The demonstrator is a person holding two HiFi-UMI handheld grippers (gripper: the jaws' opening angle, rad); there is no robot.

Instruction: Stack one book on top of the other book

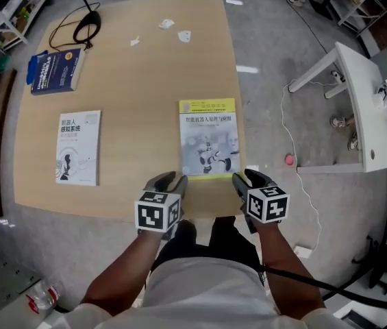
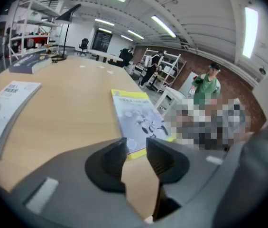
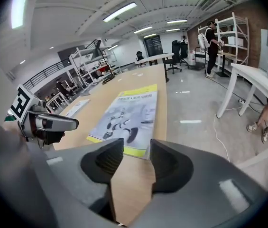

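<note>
A book with a yellow-edged cover [image 1: 208,138] lies flat near the front edge of the wooden table [image 1: 145,94]. My left gripper [image 1: 171,181] hovers at its near left corner and my right gripper [image 1: 246,179] at its near right corner. Both stand open with nothing between their jaws. In the left gripper view the book [image 2: 138,118] lies just beyond that gripper [image 2: 136,146]. The right gripper view shows the same book [image 3: 126,113] ahead of that gripper [image 3: 137,148]. A white book [image 1: 79,147] lies flat at the table's left.
A blue book [image 1: 56,70] lies at the far left beside a black cable loop [image 1: 87,26]. Paper scraps [image 1: 167,24] lie at the far edge. A white table [image 1: 364,108] stands to the right on the floor, with a pink object [image 1: 289,160] near it.
</note>
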